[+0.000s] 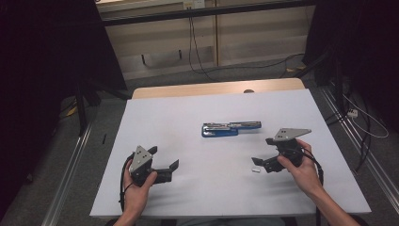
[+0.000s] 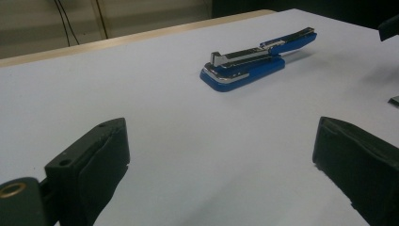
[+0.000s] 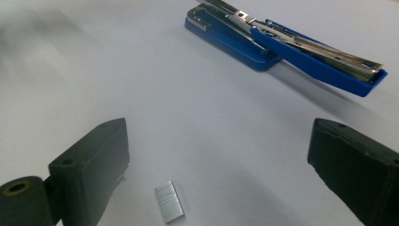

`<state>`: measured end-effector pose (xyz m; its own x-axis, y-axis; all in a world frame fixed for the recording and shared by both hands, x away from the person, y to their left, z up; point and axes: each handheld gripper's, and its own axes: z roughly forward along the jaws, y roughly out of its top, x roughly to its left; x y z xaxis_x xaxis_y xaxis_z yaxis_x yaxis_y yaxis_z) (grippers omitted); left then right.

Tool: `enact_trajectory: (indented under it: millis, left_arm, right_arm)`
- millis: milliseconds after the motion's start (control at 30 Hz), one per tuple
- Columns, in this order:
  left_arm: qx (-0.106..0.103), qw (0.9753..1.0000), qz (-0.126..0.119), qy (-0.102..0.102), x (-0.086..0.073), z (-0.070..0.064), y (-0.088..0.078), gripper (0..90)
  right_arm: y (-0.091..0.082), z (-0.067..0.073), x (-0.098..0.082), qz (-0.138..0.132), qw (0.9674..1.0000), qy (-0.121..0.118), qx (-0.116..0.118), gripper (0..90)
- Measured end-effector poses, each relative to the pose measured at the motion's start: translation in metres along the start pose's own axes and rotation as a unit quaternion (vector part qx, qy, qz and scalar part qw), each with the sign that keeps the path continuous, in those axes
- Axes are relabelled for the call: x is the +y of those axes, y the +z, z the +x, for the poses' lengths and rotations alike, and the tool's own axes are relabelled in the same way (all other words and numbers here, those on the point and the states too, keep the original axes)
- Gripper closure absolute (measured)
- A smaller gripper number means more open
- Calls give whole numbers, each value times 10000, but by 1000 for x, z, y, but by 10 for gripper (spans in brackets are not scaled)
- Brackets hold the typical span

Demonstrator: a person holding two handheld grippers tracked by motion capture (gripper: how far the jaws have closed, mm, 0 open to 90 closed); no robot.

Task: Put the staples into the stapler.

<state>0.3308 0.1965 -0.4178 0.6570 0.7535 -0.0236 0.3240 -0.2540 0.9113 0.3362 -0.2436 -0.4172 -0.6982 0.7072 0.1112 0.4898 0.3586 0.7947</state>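
A blue stapler (image 1: 230, 128) lies swung open on the white table (image 1: 207, 197), its metal magazine exposed. In the left gripper view the stapler (image 2: 256, 61) sits well ahead of the jaws. In the right gripper view the stapler (image 3: 282, 42) lies ahead and to the right. A small strip of staples (image 1: 255, 171) rests on the table just by my right gripper (image 1: 261, 150); in the right gripper view the strip (image 3: 169, 201) lies between the wide-apart jaws. My left gripper (image 1: 165, 157) is open and empty at the front left. Both grippers (image 2: 221, 155) (image 3: 216, 160) hold nothing.
The far table edge is a wooden strip (image 1: 216, 88). Beyond it are cables (image 1: 197, 52) on the floor and dark stands at both sides. Metal rails (image 1: 70, 160) run along the floor beside the table.
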Motion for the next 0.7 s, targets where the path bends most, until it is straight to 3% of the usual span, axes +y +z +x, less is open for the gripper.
enact_trajectory:
  millis: [267, 533, 700]
  left_arm:
    - [-52, 10000, 9, -14, 2, -2, 5, 45]
    - [-64, 10000, 52, -11, 1, 0, 5, 45]
    - [-105, 9999, 94, 21, 1, -2, 6, 44]
  right_arm:
    - [4, 4, 1, 303, 9995, -75, 110, 67]
    - [9, 5, 2, 764, 9967, -207, 202, 100]
    - [12, 5, 1, 968, 9945, -244, 319, 188]
